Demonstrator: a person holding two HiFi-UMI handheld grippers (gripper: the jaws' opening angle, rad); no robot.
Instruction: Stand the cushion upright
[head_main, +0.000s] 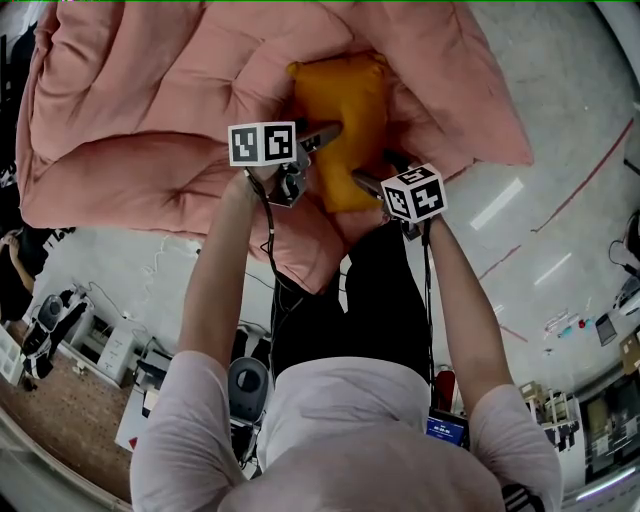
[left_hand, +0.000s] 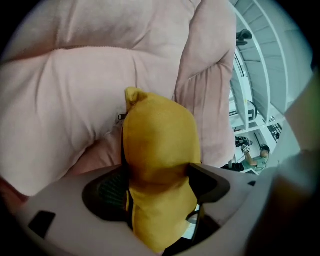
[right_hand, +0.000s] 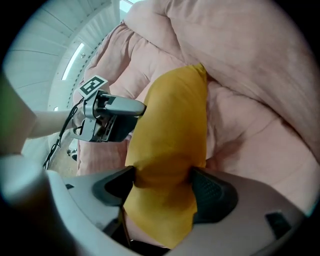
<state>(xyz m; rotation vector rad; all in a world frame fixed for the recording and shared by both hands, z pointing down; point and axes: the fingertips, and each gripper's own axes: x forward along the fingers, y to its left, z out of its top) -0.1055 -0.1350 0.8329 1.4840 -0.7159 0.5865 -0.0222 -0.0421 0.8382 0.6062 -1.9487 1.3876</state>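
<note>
A mustard-yellow cushion (head_main: 345, 105) lies on a pink quilt (head_main: 140, 90), its long side pointing away from me. My left gripper (head_main: 316, 148) grips its near left edge, and my right gripper (head_main: 372, 176) grips its near right corner. In the left gripper view the cushion (left_hand: 159, 145) bulges up between the dark pads (left_hand: 207, 182) of my left gripper (left_hand: 157, 184), pinched at a waist. In the right gripper view my right gripper (right_hand: 162, 182) squeezes the cushion (right_hand: 172, 125) the same way. The left gripper (right_hand: 114, 116) shows beyond it.
The pink quilt (left_hand: 65, 95) is piled in thick folds around and behind the cushion. Pale floor with red lines (head_main: 560, 195) lies to the right. Boxes and gear (head_main: 100, 340) sit by my feet at lower left. A person (left_hand: 256, 160) stands far off.
</note>
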